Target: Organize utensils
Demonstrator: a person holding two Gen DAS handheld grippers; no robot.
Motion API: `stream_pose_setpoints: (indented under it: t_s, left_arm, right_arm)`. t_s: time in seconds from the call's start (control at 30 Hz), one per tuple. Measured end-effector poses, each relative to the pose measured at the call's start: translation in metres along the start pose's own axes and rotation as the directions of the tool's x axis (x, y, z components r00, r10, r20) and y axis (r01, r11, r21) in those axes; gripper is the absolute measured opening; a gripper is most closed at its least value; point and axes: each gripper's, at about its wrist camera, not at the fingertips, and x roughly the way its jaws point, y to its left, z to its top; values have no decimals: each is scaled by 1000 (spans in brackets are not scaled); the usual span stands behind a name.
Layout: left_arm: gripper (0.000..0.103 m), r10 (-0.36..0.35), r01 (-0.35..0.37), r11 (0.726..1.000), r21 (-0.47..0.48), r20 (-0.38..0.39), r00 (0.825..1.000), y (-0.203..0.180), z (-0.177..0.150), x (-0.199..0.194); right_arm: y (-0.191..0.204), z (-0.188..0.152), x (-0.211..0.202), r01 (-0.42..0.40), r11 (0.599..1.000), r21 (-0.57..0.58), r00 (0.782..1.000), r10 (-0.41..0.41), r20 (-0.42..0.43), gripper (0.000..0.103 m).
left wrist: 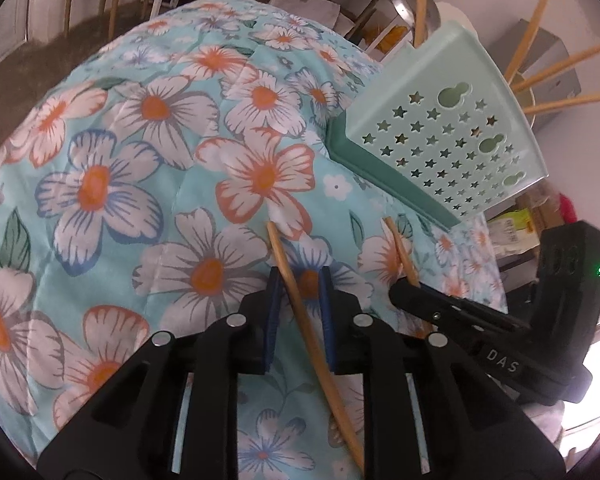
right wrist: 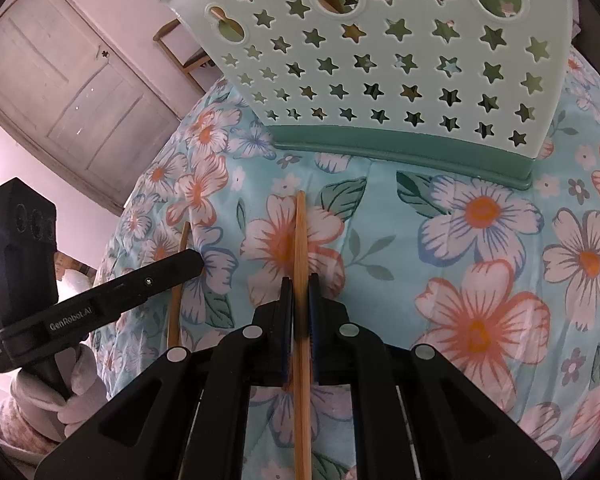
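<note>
Left wrist view: the left gripper (left wrist: 300, 280) has its blue pads apart, released, with a bamboo chopstick (left wrist: 300, 300) lying loose between them on the floral cloth (left wrist: 140, 160).
Holder: the mint star-punched utensil holder (left wrist: 440, 136) stands ahead to the right, with sticks inside.
Right wrist view: the right gripper (right wrist: 300, 292) is clenched on a second chopstick (right wrist: 300, 232) pointing toward the holder.
Left of it: a gloved hand (right wrist: 76, 396) holds the other gripper.

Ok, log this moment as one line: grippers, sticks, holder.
left gripper: open around chopstick | right gripper: shut on second chopstick | green holder: upright on floral cloth
</note>
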Motion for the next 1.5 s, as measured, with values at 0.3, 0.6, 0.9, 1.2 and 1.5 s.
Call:
stream_pose_setpoints:
  t_s: [0.3, 0.6, 0.9, 1.2, 1.5]
  left_arm:
    - [11, 10, -10, 1000, 8, -3, 1000, -3, 3, -1]
    - [8, -63, 64, 997, -34, 13, 998, -2, 6, -17]
    - [5, -161, 168, 985, -35, 146, 976, -11, 18, -69]
    - [5, -202, 189, 979, 74, 292, 935, -36, 32, -124]
    - [5, -200, 118, 971, 208, 436, 877, -67, 39, -167]
  right_arm:
    - [11, 4, 5, 42, 998, -44, 999, -43, -13, 8]
    - [14, 10, -2, 41, 997, -63, 999, -39, 25, 6]
    - [34, 20, -53, 26, 993, -112, 986, -7, 169, 6]
    - [59, 30, -115, 30, 984, -178, 938, 33, 344, 6]
    - [72, 33, -154, 28, 973, -228, 875, 86, 476, 6]
